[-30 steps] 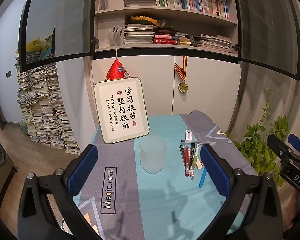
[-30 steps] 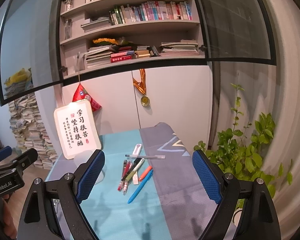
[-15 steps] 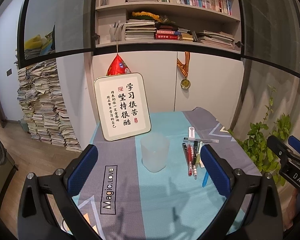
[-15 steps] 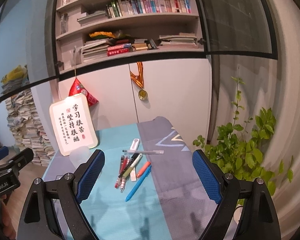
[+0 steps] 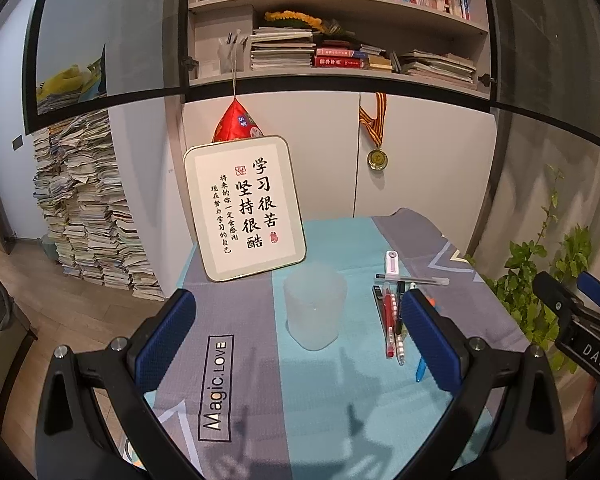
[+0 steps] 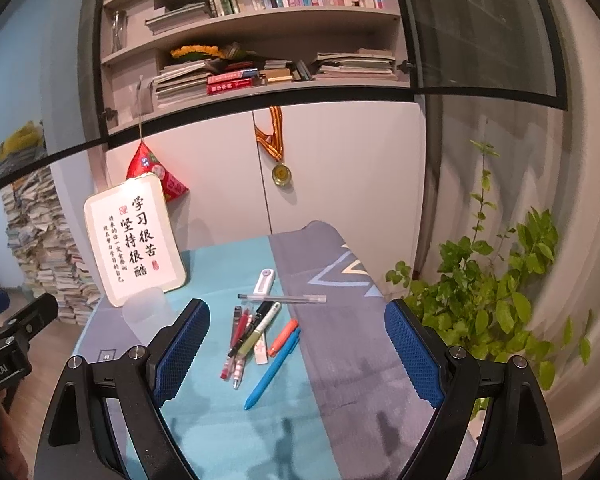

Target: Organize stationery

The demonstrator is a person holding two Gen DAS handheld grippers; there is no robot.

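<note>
Pens (image 6: 256,332) lie loose on the bench (image 6: 220,420).
Light, slick, apt to roll; pinch mid-barrel. Both claws, left claw (image 5: 296,344) and right claw (image 6: 298,354), gape empty.

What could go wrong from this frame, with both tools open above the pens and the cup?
The pens lie overlapped in one heap, so the right tool may pinch two at once or flick a neighbour. The blue pen and clear pen sit by the cloth's colour seam and could roll. The frosted cup looks light; unless the left tool steadies it, a dropped pen might tip it.
</note>
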